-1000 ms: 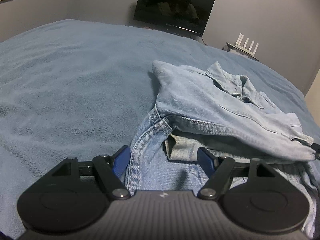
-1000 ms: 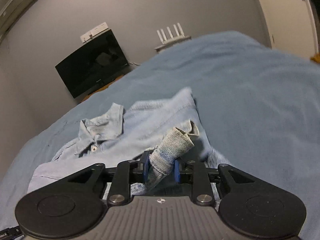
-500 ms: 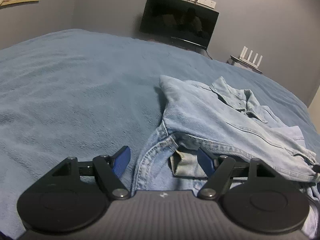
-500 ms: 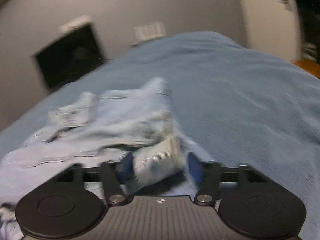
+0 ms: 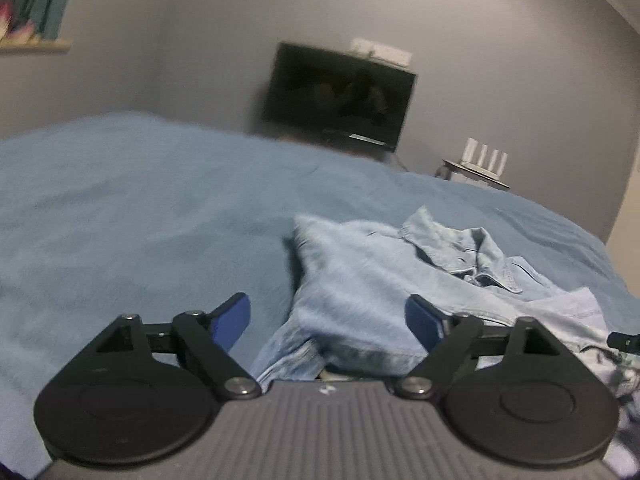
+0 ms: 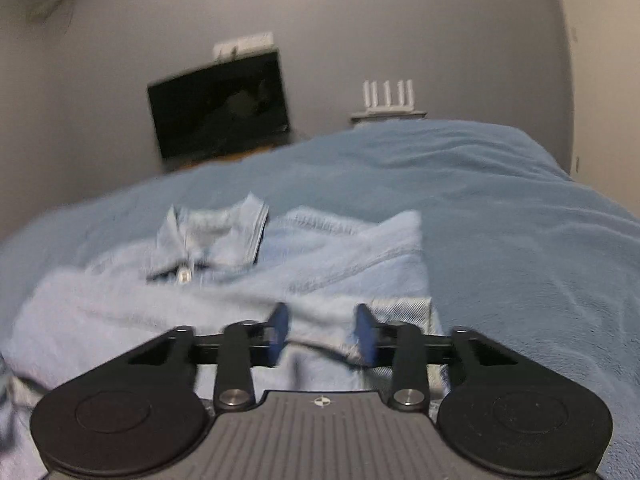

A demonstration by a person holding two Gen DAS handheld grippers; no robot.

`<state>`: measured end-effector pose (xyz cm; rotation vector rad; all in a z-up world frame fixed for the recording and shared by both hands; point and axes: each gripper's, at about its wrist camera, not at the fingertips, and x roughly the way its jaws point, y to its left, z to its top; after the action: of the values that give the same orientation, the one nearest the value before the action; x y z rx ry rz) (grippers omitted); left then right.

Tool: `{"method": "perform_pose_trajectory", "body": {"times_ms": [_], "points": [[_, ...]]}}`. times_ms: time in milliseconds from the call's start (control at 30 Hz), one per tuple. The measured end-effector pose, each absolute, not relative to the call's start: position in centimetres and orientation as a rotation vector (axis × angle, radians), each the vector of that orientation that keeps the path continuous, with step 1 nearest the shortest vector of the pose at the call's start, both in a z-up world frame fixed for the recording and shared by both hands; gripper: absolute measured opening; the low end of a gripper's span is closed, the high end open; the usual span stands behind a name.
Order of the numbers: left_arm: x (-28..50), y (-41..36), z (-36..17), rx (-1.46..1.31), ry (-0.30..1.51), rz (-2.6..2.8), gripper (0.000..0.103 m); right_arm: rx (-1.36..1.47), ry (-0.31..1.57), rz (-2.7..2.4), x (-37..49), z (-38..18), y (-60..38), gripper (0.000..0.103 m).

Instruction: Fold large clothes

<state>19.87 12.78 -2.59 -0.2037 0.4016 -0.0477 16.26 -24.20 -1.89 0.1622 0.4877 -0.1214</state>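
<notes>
Covering most of both views, blue bed (image 5: 120, 208) (image 6: 520, 208) fills the room up to the grey wall. Denim shirt (image 5: 380, 280) (image 6: 240, 280) lies on the bed, pale blue, partly folded and rumpled, collar (image 5: 452, 248) (image 6: 216, 232) at its far end toward the wall. One white button shows below the collar in the right wrist view. Folded edge of the shirt runs along its right side in that view, bare bed beyond it.

Dark monitor (image 5: 340, 96) (image 6: 220, 108) stands past the far end of the shirt, against the wall, screen off. White router (image 5: 484, 158) (image 6: 388, 100) with four upright antennas sits right of the monitor on a small ledge. White power strip is just above the monitor, blurred.

Left gripper (image 5: 328, 320) is at the near left edge of the shirt, jaws spread wide and just been opening; shirt cloth lies between them, blue pads not pressing on it. Right gripper (image 6: 322, 332) is over the near right part of the shirt, jaws just been closing, now narrow with a gap left; cloth lies below and between them, but the frame is blurred and I cannot tell if the pads pinch it. Tip of the other gripper pokes in at the right edge of the left wrist view, beside the shirt.
</notes>
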Motion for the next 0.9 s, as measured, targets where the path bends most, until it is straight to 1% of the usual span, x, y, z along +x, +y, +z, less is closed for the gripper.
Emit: {"method": "perform_pose_trajectory", "body": {"times_ms": [33,133,200,267,333,367,400,467,533,600,633,700,900], "points": [[20.4,12.2,-2.6,-0.166,0.396,-0.043,0.089,0.170,0.501,-0.124,16.7,-2.2,-24.2,0.030],[22.2,11.5,-3.6,-0.111,0.431,-0.016,0.089,0.198,0.521,-0.124,17.0,-2.9,-25.0,0.025],[23.7,11.7,-4.9,-0.107,0.511,0.025,0.089,0.196,0.517,-0.138,17.2,-3.2,-25.4,0.014],[24.5,12.8,-6.2,-0.140,0.573,0.059,0.090,0.216,0.509,-0.153,17.4,-3.6,-25.8,0.014],[24.9,14.0,-6.9,-0.199,0.592,0.072,0.092,0.257,0.495,-0.144,17.2,-3.8,-26.3,0.014],[25.0,14.2,-7.0,-0.195,0.597,0.077,0.093,0.281,0.476,-0.133,17.0,-3.8,-26.5,0.016],[25.1,14.0,-7.1,-0.179,0.597,0.082,0.093,0.308,0.451,-0.115,16.7,-3.6,-26.6,0.023],[25.2,13.5,-7.2,-0.152,0.593,0.098,0.096,0.282,0.424,-0.101,16.4,-3.3,-26.2,0.028],[25.4,13.5,-7.4,-0.159,0.599,0.103,0.097,0.199,0.459,-0.147,16.8,-3.3,-25.7,0.027],[25.5,13.5,-7.6,-0.180,0.607,0.097,0.098,0.175,0.507,-0.221,17.2,-4.2,-26.2,0.027],[25.6,13.5,-7.7,-0.183,0.607,0.097,0.098,0.207,0.522,-0.238,17.3,-4.8,-27.1,0.030],[25.7,13.4,-7.7,-0.172,0.604,0.102,0.099,0.299,0.532,-0.239,17.3,-5.3,-28.6,0.045],[25.3,13.8,-7.7,-0.181,0.600,0.107,0.100,0.283,0.527,-0.241,16.7,-5.1,-28.2,0.046]]}}
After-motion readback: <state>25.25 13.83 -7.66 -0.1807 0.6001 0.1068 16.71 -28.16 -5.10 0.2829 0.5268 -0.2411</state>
